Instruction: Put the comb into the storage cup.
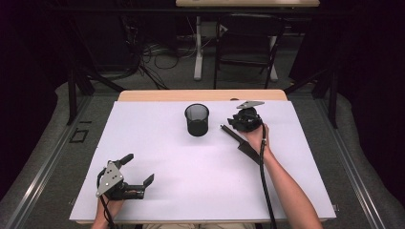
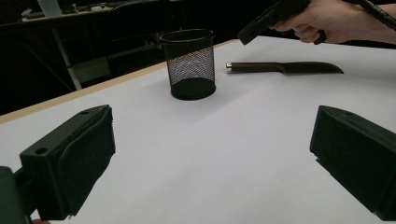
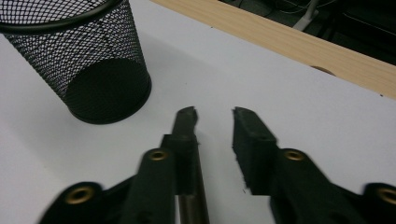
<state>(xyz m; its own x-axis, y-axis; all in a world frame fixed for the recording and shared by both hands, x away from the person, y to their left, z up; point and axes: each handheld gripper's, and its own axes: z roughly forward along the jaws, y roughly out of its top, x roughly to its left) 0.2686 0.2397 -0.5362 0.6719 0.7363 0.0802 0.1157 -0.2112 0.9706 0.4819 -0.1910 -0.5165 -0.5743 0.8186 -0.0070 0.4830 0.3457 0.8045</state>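
Note:
A black mesh cup (image 1: 197, 119) stands upright at the back middle of the white table cover (image 1: 191, 181). To its right lies a dark knife (image 1: 240, 141), handle toward the cup. My right gripper (image 1: 233, 126) hovers low over the handle end. In the right gripper view its jaws (image 3: 215, 121) stand apart, with the knife handle (image 3: 193, 210) running along the inner side of the left jaw and bare table showing in the gap. My left gripper (image 1: 138, 169) rests near the front left, wide open (image 2: 210, 154) and holding nothing, facing the cup (image 2: 189, 65) and knife (image 2: 285, 68).
A strip of bare wood (image 1: 200, 95) runs along the table's far edge. Behind the table stand a dark chair (image 1: 248, 43) and a white desk leg (image 1: 198, 47), with cables on the floor. The right gripper's cable (image 1: 265, 176) trails along the forearm.

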